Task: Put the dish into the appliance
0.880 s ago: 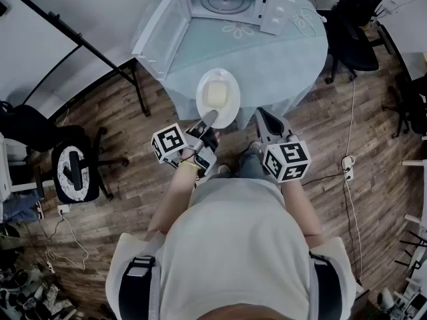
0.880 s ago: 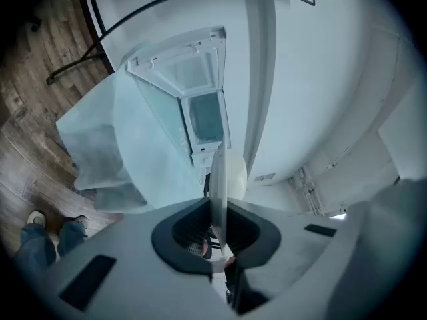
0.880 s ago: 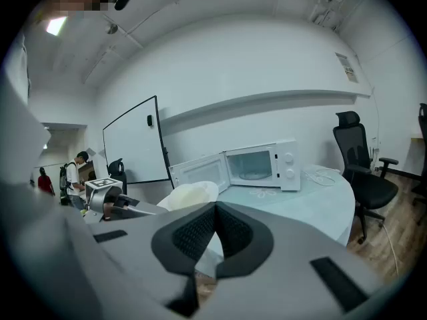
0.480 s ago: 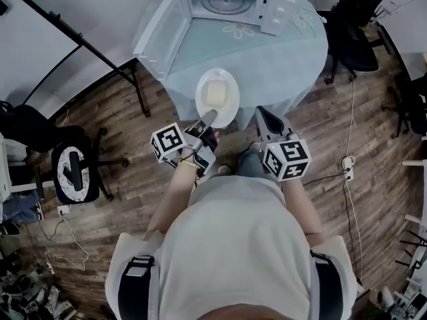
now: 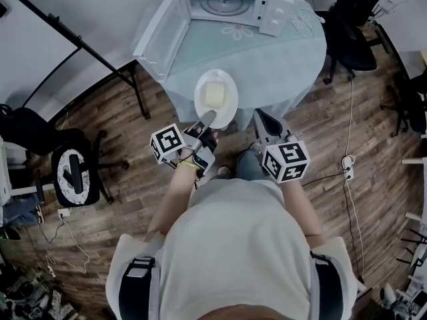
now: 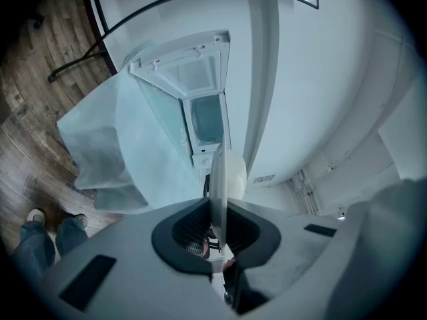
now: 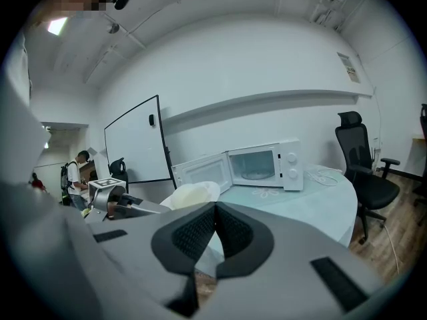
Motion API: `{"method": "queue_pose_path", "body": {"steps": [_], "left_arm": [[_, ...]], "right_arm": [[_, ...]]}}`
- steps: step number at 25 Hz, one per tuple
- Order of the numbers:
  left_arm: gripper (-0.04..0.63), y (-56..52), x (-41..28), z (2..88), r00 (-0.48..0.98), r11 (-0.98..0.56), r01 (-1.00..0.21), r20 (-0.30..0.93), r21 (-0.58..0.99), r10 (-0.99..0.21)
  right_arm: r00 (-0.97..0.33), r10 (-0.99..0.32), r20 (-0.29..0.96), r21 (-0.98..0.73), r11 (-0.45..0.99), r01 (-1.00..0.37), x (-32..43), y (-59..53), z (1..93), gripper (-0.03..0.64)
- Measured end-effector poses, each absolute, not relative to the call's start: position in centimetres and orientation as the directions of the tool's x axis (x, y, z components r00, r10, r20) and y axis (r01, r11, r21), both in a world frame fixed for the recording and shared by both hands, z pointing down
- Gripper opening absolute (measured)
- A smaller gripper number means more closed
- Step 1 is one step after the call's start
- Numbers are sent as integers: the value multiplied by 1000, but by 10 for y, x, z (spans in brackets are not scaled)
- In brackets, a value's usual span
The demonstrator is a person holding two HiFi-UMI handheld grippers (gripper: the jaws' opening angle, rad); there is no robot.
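1. The left hand-held gripper [image 5: 207, 117] is nearly closed, clamped on the near rim of the dish [image 5: 215, 92]. In its own view the rim runs edge-on between the two pads. The dish sits over the near edge of the worktop [image 5: 283, 59], and from the right gripper view it looks lifted clear of the cloth.
2. The grip is at one edge only, and pale food [image 5: 214, 95] lies in the middle, so the far side will want to sag. Hold the clamp firm and carry the dish level.
3. The right hand-held gripper [image 5: 260, 117] has its jaws together on nothing, just beside the dish. It could go under the free rim as a prop if the dish starts to tip.
4. The microwave [image 5: 227, 2] stands at the far side of the worktop, well apart from the dish, so the carry is a long reach across.
5. Its door [image 5: 160, 29] is swung wide to the left. Approach straight at the opening or slightly from the right, so the left arm stays clear of the door.
6. Enter low, rim-first, and set the dish flat on the turntable [image 5: 223, 0] before opening the jaws.
7. Draw the gripper straight back out, without catching the rim or the door frame.
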State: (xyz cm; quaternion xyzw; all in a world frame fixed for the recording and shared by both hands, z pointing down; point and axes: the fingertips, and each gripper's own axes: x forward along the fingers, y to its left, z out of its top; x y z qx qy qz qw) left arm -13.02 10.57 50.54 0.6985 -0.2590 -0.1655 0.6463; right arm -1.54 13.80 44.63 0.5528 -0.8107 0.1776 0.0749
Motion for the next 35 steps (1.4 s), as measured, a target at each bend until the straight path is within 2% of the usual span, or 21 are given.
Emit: {"method": "queue_pose_path", "body": {"steps": [11, 35], "left_arm": [[35, 91, -132, 518, 804, 13, -176, 151, 984, -575], [35, -61, -84, 522, 756, 72, -178, 183, 981, -628]], "right_arm": [[-391, -860, 327, -227, 331, -916, -16, 123, 458, 6], [-505, -812, 292, -234, 452, -861, 18, -37, 445, 6]]}}
